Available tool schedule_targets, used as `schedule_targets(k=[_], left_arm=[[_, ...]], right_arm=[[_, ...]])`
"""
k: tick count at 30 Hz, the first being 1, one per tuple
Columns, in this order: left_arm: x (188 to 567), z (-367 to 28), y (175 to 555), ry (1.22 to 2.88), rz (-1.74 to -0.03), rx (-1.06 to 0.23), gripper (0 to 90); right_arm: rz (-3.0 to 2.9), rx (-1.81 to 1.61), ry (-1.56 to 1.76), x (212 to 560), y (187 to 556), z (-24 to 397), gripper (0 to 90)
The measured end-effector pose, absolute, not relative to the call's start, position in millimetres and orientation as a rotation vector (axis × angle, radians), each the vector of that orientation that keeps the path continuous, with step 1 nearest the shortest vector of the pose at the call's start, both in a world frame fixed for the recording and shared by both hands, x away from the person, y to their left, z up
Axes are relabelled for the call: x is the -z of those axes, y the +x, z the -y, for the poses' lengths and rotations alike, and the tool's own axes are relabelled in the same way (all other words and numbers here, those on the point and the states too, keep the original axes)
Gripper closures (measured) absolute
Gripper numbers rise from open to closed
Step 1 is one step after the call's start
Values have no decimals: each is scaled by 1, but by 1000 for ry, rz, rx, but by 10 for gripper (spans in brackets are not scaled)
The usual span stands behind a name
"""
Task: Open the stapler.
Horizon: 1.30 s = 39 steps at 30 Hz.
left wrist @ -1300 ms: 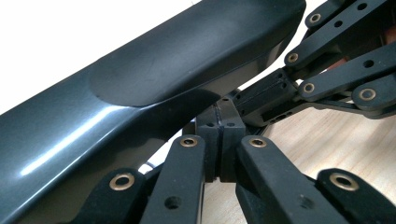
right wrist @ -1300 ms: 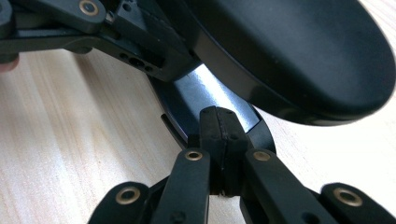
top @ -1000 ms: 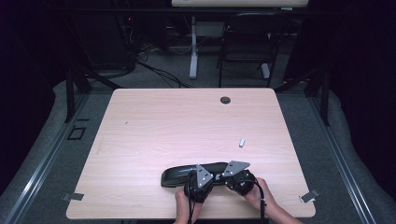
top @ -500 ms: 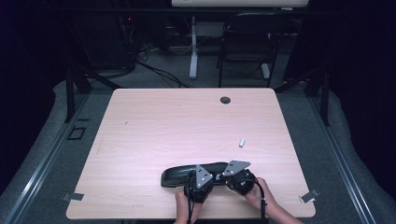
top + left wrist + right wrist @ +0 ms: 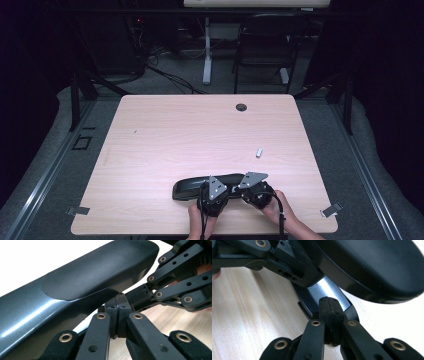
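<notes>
A long dark grey case point(image 5: 190, 188) with a rounded lid lies near the table's front edge. Both grippers sit close together just right of it, each held by a hand. In the left gripper view the case point(image 5: 75, 282) runs across the upper left, and my left gripper point(image 5: 117, 311) has its pads pressed together with nothing between them, tips right against the case's edge. My right gripper point(image 5: 329, 307) is shut the same way, its tips at the glossy lower shell of the case point(image 5: 367, 265). From above, the left gripper point(image 5: 215, 187) and right gripper point(image 5: 251, 184) nearly touch.
A small white piece point(image 5: 259, 152) lies on the wooden table point(image 5: 200, 135) to the right of centre. A dark cable hole point(image 5: 241, 107) sits near the far edge. Tape tabs point(image 5: 331, 210) mark the front corners. A chair point(image 5: 265, 45) stands beyond the table.
</notes>
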<state>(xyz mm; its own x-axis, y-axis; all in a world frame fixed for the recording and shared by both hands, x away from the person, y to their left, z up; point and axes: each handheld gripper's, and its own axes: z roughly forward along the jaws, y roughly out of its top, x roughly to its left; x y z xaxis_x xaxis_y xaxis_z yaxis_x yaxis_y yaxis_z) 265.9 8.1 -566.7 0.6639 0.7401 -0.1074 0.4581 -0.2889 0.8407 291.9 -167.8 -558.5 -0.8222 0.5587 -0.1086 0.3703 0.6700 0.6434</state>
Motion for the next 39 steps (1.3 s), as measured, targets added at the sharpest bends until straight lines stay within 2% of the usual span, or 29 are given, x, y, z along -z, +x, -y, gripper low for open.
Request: schedule_targets(k=[12, 39], left_arm=[[568, -3, 266, 1944, -911, -414, 900], [568, -1, 270, 1938, -910, -364, 900]], right_arm=[[-2593, -909, 733, 559, 292, 168, 900], [-2568, -949, 750, 561, 290, 170, 900]])
